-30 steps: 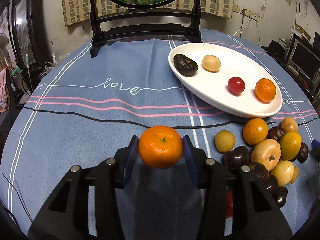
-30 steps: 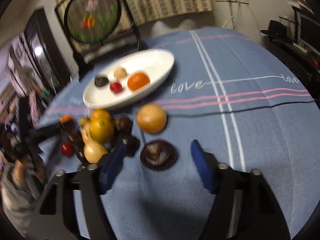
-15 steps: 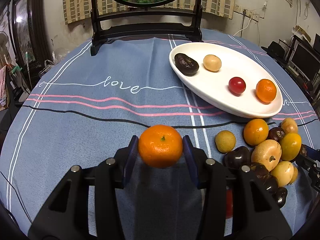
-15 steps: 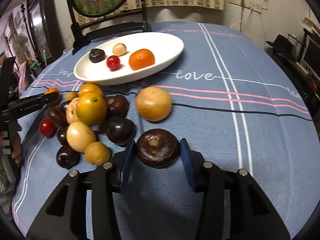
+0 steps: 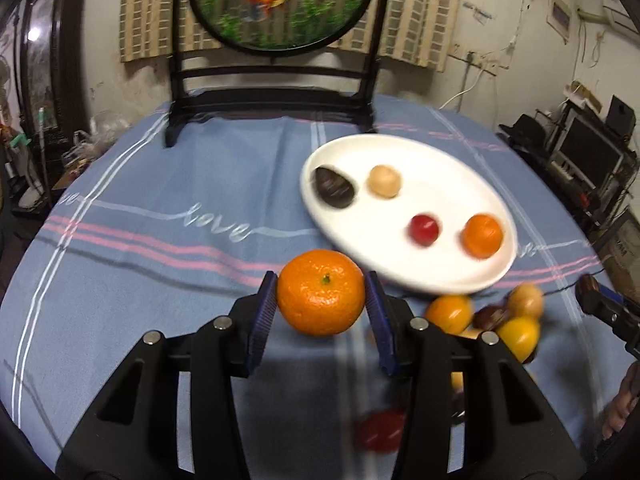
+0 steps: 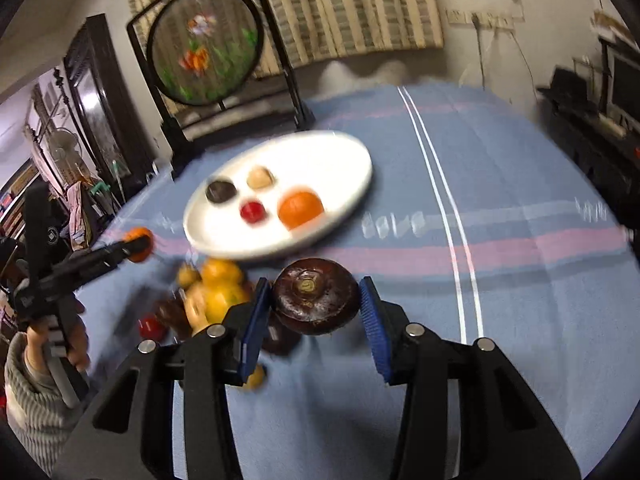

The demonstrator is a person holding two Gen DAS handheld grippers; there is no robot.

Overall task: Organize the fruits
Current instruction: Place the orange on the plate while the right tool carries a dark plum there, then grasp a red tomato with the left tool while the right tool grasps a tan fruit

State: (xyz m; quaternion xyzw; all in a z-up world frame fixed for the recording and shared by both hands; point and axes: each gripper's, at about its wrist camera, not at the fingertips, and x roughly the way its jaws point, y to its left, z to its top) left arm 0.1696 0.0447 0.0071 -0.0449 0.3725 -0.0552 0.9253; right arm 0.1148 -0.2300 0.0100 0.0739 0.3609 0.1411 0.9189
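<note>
My left gripper (image 5: 322, 294) is shut on an orange mandarin (image 5: 321, 292) and holds it above the blue cloth, short of the white oval plate (image 5: 440, 168). My right gripper (image 6: 314, 300) is shut on a dark purple mangosteen (image 6: 316, 295), lifted above the cloth in front of the plate (image 6: 344, 160). The plate holds a dark fruit (image 5: 334, 186), a tan fruit (image 5: 384, 181), a red fruit (image 5: 423, 230) and an orange (image 5: 482, 235). A pile of loose fruit (image 6: 216, 296) lies on the cloth near the plate's front edge.
A black stand with a round embroidered screen (image 5: 276, 4) stands at the table's back edge. The left gripper and the hand holding it show in the right wrist view (image 6: 136, 244). Cluttered furniture surrounds the table.
My right gripper closed on the mangosteen and lifted it off the cloth. My left gripper rose and moved toward the plate with the mandarin in it.
</note>
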